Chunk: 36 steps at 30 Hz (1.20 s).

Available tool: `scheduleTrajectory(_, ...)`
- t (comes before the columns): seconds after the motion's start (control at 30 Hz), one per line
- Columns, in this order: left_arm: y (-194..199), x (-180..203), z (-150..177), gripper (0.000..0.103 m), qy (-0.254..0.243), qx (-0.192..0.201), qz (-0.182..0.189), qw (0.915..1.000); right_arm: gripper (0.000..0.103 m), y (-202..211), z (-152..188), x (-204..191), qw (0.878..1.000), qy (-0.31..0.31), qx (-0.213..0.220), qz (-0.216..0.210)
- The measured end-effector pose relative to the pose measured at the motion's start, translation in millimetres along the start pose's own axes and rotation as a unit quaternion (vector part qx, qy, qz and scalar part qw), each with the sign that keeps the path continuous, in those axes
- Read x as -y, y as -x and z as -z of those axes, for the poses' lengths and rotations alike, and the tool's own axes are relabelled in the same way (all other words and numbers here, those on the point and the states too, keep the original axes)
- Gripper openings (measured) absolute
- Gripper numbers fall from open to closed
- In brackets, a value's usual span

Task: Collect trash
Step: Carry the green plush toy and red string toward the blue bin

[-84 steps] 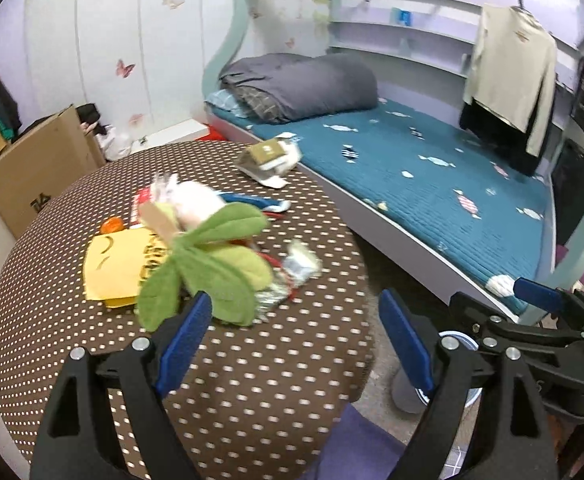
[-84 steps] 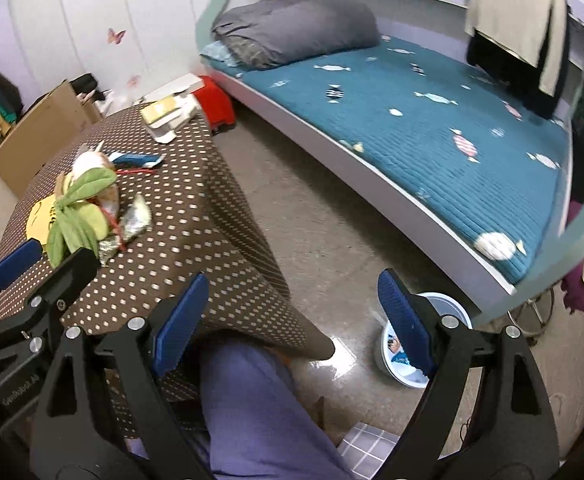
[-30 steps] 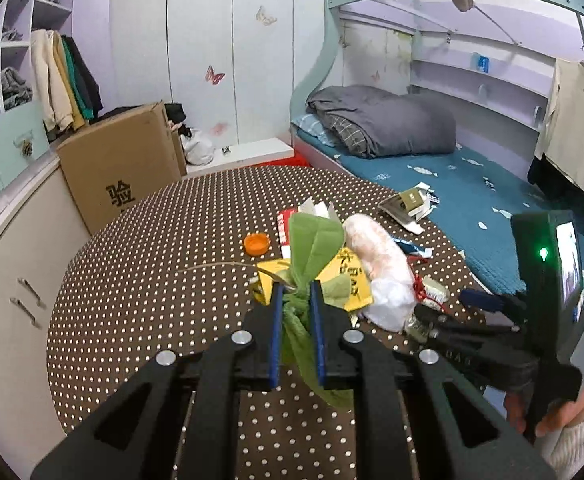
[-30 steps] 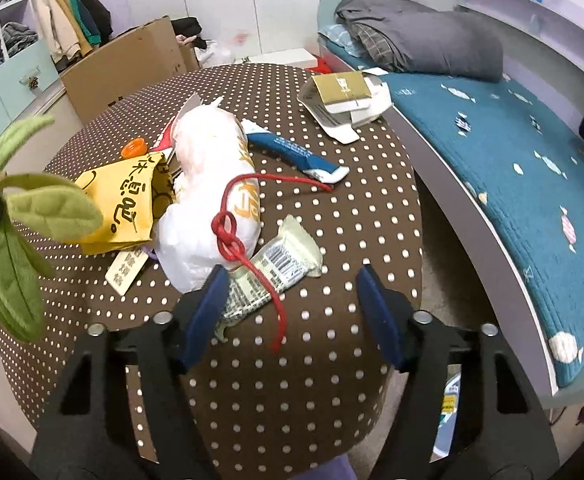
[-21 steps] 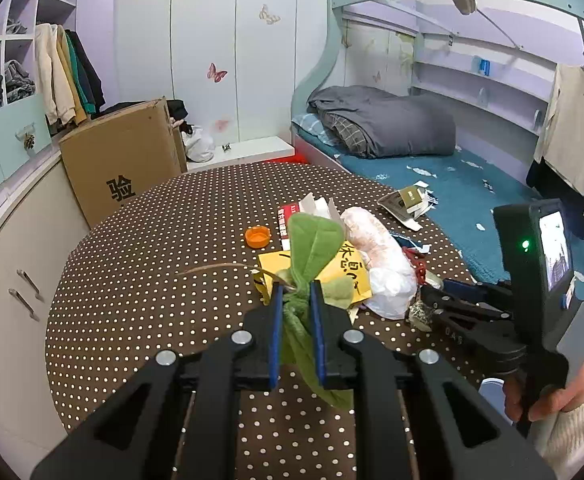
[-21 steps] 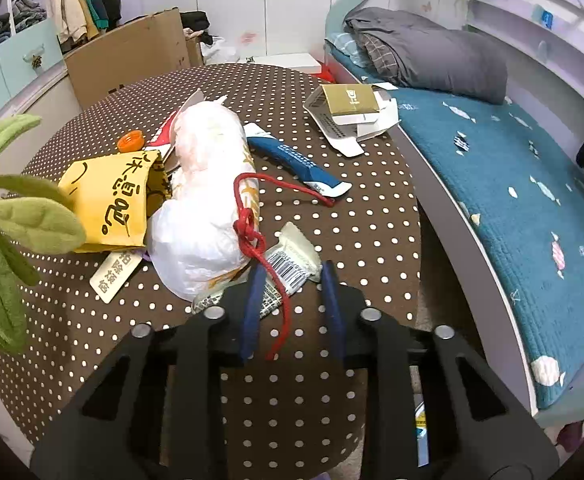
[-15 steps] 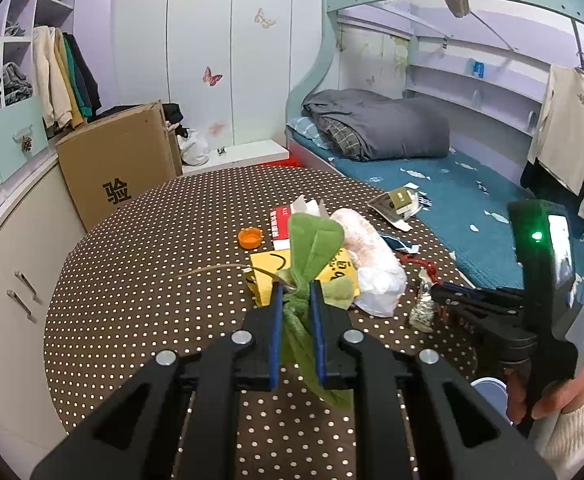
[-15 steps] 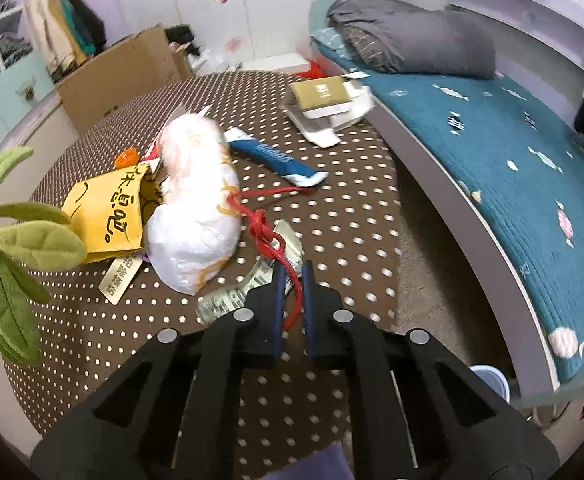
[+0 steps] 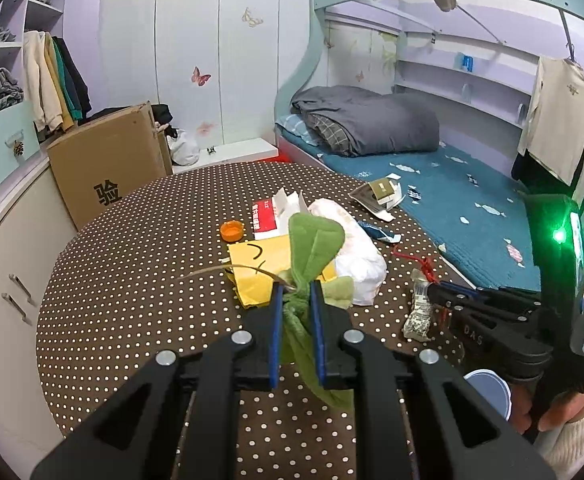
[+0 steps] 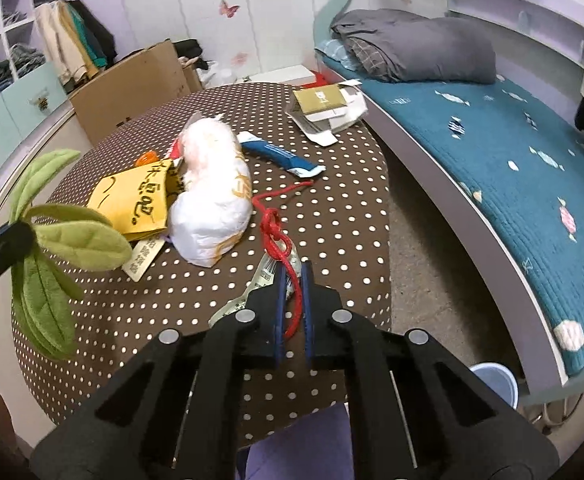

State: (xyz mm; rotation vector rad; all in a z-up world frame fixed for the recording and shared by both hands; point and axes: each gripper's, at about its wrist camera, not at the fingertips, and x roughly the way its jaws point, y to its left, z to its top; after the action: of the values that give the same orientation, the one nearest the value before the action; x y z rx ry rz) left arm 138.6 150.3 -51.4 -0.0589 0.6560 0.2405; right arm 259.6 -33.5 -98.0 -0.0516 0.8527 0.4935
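Left gripper [image 9: 295, 288]: clenched on green fabric leaves [image 9: 312, 248].
Right gripper [image 10: 292, 276]: clamped on red string [image 10: 276, 236] and wrapper [image 10: 266, 272].
Left view only: person's hand [image 9: 564, 416].

Table [image 10: 332, 216] was brown with white polka dots. Leaf toy [image 9: 312, 252] green. Cord [image 10: 278, 236] red, wrapper [image 10: 268, 276] silvery white with a barcode. Bag [image 10: 212, 184] white; beside the bag, yellow paper [image 10: 140, 200] with black writing. Bottle cap [image 9: 232, 231] orange. Fingers [image 9: 275, 332] black with blue pads. Bed [image 10: 512, 152] teal.
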Motion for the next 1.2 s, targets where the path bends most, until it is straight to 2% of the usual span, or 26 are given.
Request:
scheduleTrajectory(0.17, 1, 0, 0, 0.013, 0.002, 0.000, -0.005, 1.0000, 0.010, -8, 0, 5, 1.000, -0.014, -0.013, -0.007)
scheduleTrajectory(0.27, 1, 2, 1, 0.013, -0.001, 0.000, -0.006, 1.0000, 0.008, -10, 2, 8, 1.000, -0.022, -0.014, -0.008)
scheduleTrajectory(0.33, 0, 4, 1, 0.013, -0.003, -0.001, -0.006, 1.0000, 0.005, -5, 2, 9, 1.000, -0.026, -0.004, -0.010)
scheduleTrajectory(0.67, -2, 24, -3, 0.013, -0.020, 0.003, 0.013, 0.9997, 0.005, 35, 1, 26, 0.998, -0.044, 0.037, 0.003)
scheduleTrajectory(0.97, -6, 67, -4, 0.013, -0.051, 0.000, 0.055, 0.9972, 0.005, 70, 20, 63, 0.995, -0.080, 0.058, 0.029)
scheduleTrajectory(1.2, -6, 116, -1, 0.013, -0.092, -0.001, 0.096, 0.9911, 0.005, 97, 40, 98, 0.988, -0.121, 0.075, 0.060)
